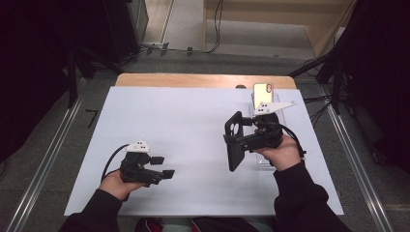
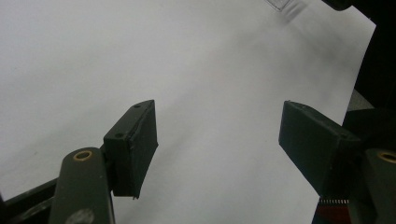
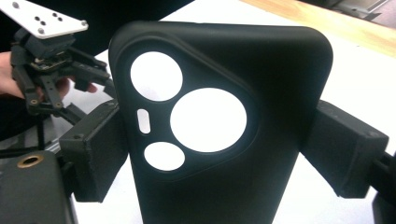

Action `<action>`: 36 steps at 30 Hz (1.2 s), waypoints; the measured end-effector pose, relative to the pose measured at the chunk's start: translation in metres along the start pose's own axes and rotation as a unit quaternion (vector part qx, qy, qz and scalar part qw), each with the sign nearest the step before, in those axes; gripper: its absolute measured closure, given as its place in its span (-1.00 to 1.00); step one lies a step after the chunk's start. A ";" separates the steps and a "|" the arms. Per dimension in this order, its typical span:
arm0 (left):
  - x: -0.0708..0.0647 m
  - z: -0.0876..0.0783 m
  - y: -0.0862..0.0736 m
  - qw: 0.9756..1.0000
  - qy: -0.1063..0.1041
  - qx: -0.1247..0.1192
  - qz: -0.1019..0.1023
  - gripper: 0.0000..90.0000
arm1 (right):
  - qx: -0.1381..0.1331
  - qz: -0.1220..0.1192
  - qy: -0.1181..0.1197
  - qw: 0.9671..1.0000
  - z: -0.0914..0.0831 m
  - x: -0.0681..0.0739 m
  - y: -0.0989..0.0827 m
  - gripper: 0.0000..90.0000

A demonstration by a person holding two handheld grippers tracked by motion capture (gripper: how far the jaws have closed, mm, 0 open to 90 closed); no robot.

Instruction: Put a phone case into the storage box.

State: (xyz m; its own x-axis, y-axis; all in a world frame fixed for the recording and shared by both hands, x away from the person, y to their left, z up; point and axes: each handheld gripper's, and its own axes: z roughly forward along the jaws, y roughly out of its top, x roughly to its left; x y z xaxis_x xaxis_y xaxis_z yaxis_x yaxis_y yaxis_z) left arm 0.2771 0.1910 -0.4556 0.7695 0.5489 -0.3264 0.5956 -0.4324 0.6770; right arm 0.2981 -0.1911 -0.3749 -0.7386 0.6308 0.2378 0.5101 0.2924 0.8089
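A black phone case [image 1: 235, 147] with round camera cut-outs is held upright above the right half of the white table [image 1: 183, 121]. My right gripper [image 1: 239, 137] is shut on it, one pad on each long edge. In the right gripper view the case [image 3: 280, 93] stands between the jaws of my right gripper [image 3: 222, 151], back side toward the camera. My left gripper [image 1: 163, 166] hovers low at the front left, open, with nothing between its fingers. In its own view the left gripper [image 2: 217, 140] has only white table between its jaws. A phone [image 1: 263, 93] with a shiny yellowish face stands at the back right.
A clear plastic holder [image 1: 260, 162] lies under my right hand, and its corner [image 2: 282, 4] appears far off in the left gripper view. The left gripper [image 3: 46, 70] is seen beyond the case. A wooden edge [image 1: 193, 79] runs along the table's back. Floor rails flank both sides.
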 end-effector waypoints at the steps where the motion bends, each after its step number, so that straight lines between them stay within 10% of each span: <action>1: 0.000 -0.001 0.000 1.000 0.001 -0.001 -0.002 -0.37 | -0.001 0.001 0.001 1.000 -0.001 -0.001 0.001 -0.74; 22: 0.004 -0.011 -0.008 0.999 0.016 -0.010 -0.026 -0.37 | -0.041 0.038 -0.045 0.997 -0.045 -0.029 0.015 -0.74; 36: 0.005 -0.012 -0.010 0.999 0.017 -0.008 -0.027 -0.37 | -0.065 0.081 -0.122 0.987 -0.067 -0.050 0.010 -0.74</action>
State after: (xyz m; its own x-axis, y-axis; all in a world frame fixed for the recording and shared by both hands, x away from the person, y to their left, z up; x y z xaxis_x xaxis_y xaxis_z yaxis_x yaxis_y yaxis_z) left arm 0.2727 0.2069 -0.4558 0.7284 0.5948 -0.3401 0.6314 -0.3899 0.6703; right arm 0.3106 -0.2679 -0.3431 -0.5157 0.8205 0.2468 0.5409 0.0884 0.8364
